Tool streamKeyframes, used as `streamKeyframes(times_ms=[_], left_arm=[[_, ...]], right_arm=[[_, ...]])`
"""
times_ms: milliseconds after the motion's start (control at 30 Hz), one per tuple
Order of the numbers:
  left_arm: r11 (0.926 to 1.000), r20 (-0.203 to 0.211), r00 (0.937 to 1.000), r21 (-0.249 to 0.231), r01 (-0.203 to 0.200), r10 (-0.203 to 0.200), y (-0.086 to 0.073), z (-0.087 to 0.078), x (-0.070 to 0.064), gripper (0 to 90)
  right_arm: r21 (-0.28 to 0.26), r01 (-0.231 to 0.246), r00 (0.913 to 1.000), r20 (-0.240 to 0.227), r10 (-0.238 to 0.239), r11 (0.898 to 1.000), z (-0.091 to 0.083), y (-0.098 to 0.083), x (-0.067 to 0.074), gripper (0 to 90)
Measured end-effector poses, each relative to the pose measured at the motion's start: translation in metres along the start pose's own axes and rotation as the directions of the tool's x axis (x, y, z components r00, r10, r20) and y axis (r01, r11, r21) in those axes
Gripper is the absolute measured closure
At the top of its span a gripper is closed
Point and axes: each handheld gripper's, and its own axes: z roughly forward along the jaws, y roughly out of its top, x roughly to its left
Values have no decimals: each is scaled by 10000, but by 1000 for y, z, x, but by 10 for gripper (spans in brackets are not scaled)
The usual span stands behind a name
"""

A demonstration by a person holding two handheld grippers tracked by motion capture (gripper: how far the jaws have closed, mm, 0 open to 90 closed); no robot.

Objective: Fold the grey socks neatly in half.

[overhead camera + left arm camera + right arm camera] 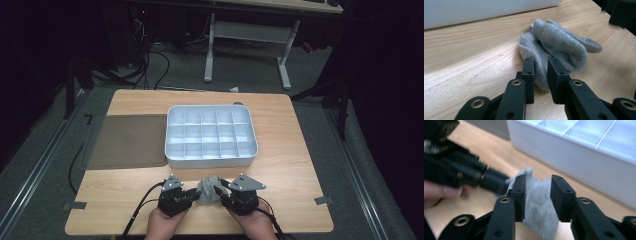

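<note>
I'm working a small grey knitted sock bundle [207, 191] that lies on the near edge of the light wooden tabletop [290, 150], between my two tools and just in front of the white plastic divided organiser tray [172, 150]. Step in hand, as I read it: folding or rolling the socks into a compact ball before stowing it.

Left gripper [541, 72]: fingers [529, 75] close together with a narrow gap, a fold of the sock's edge between them. Looks like a light pinch on the fabric, holding the near end down.

Right gripper [535, 196]: fingers [560, 195] stand apart, sock fabric between them but the pads aren't pressing on it. Picture is blurred here, so contact on the inner faces is hard to judge; I read it as released.

Tray: a grid of small square compartments, all look empty from the high view. The flat dark grey lid or mat [127, 141] lies left of the tray, touching its side.

Next move, my guess: right gripper re-grips the loose end, tucks or rolls it over, then the bundle gets lifted into one compartment. Needs a firm clamp on the whole bundle, else it unrolls, and the cells look snug for it.
</note>
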Motion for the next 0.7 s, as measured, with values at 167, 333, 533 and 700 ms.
streamKeyframes(times_ms=[167,333,533,700], left_arm=[[10000,-89,10000,2,-42,42,0,0,-1,762],[10000,-102,9999,-2,-48,48,0,0,-1,762],[10000,-120,9999,-13,-66,66,0,0,-1,763],[10000,-118,9999,-17,-89,89,0,0,-1,763]], right_arm=[[499,139,9998,-157,-131,9987,7,-20,4,605],[783,376,9992,69,-383,9962,11,-27,5,619],[833,523,9983,222,-544,9951,16,-28,8,628],[851,515,9982,261,-538,9950,19,-27,7,689]])
